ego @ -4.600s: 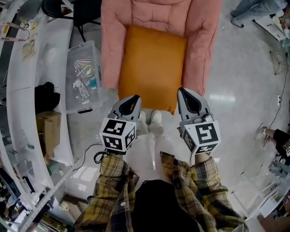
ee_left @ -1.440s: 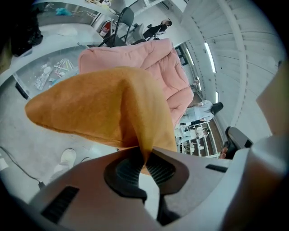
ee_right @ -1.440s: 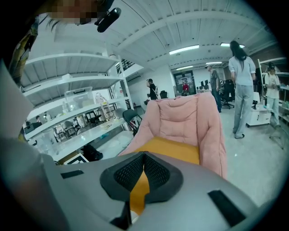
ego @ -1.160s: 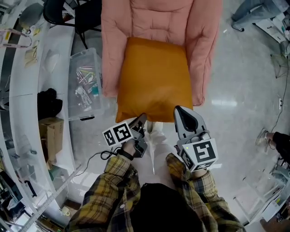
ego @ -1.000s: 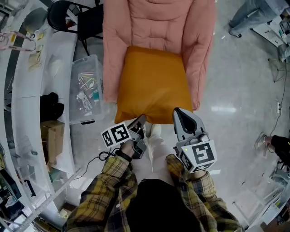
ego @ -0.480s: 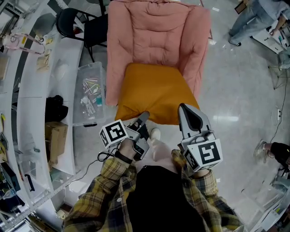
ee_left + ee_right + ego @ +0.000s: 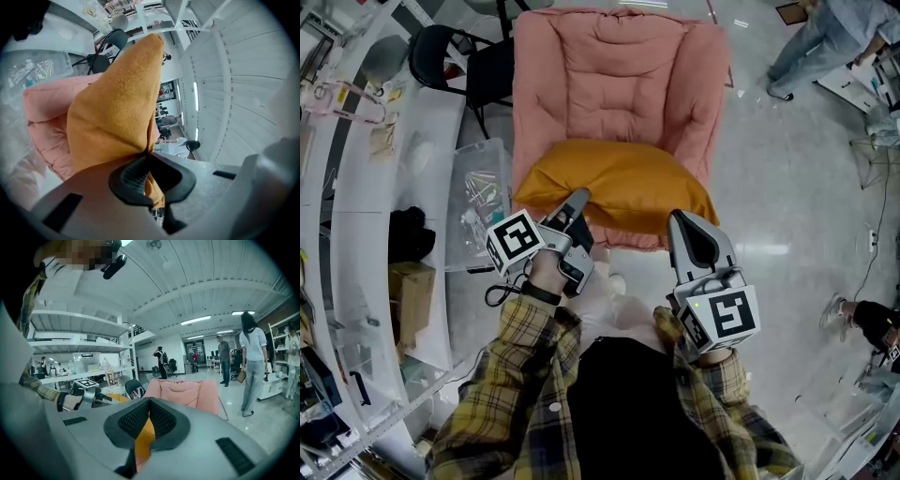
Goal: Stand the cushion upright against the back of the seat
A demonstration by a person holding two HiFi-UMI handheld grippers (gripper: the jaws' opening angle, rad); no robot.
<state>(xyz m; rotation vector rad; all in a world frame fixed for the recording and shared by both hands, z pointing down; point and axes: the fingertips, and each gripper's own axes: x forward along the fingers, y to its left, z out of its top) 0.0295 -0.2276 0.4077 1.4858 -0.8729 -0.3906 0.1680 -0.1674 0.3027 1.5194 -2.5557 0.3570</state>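
Head view
Counter (image 7: 431, 122): white, curved, runs down the view's left side.
Bin (image 7: 483, 202): clear, on floor just off counter's right edge, btwn counter and seat.
Seat (image 7: 619, 75): pink, padded, well clear of counter's right edge, past the bin.
Cushion (image 7: 614, 183): orange, over seat's front half, tilted. Near edge held up, far edge low toward seat back.
L gripper (image 7: 574, 202): at cushion's near-left corner, on the side toward counter edge.
R gripper (image 7: 682, 225): at cushion's near-right edge, away from counter.

Left gripper view
L gripper (image 7: 149, 161): jaws clenched on a cushion corner, fabric bunched btwn the pads.
Cushion (image 7: 117, 103): rises from jaws as a tall orange wedge.
Seat (image 7: 44, 122): pink, behind and left of cushion.

Right gripper view
R gripper (image 7: 149, 411): jaws pinched on a thin orange fold of cushion (image 7: 144, 437).
Seat (image 7: 187, 392): straight ahead, backrest upright.
L gripper (image 7: 86, 392): left of seat, marker cube facing up.
Person (image 7: 251, 362): stands on floor at right.
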